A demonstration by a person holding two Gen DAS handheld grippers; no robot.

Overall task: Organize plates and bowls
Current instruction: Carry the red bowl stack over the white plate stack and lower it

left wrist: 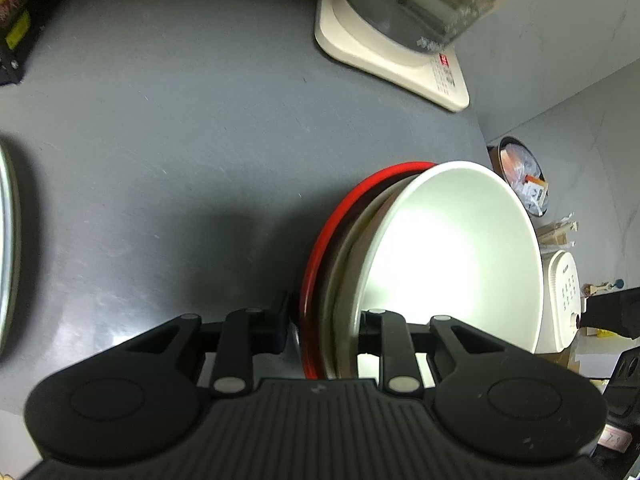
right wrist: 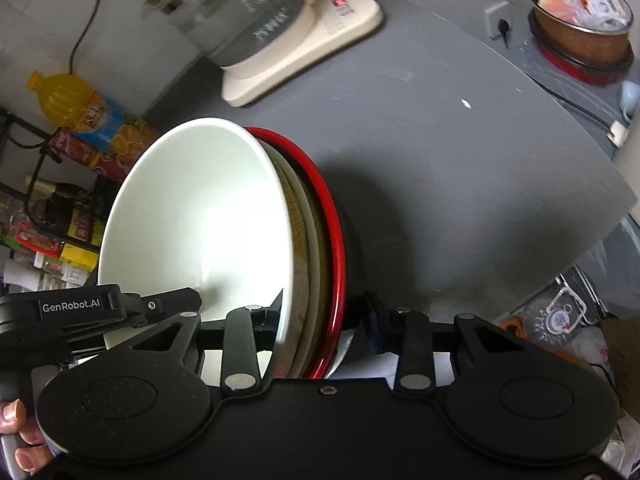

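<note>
A stack of dishes is held on edge above the grey table: a white bowl (left wrist: 448,256), a beige plate (left wrist: 340,276) and a red plate (left wrist: 320,248). My left gripper (left wrist: 324,328) is shut on the stack's rim from one side. My right gripper (right wrist: 320,320) is shut on the opposite rim; there the white bowl (right wrist: 196,220), beige plate (right wrist: 308,248) and red plate (right wrist: 334,232) show between its jaws. The left gripper (right wrist: 80,312) also shows at the right wrist view's lower left.
A glass kettle on a cream base (left wrist: 392,40) stands at the table's far side. Bottles and packets (right wrist: 80,112) crowd a rack beside the table. A pan with packets (right wrist: 580,24) sits on a side surface. A metal rim (left wrist: 8,248) shows at the left edge.
</note>
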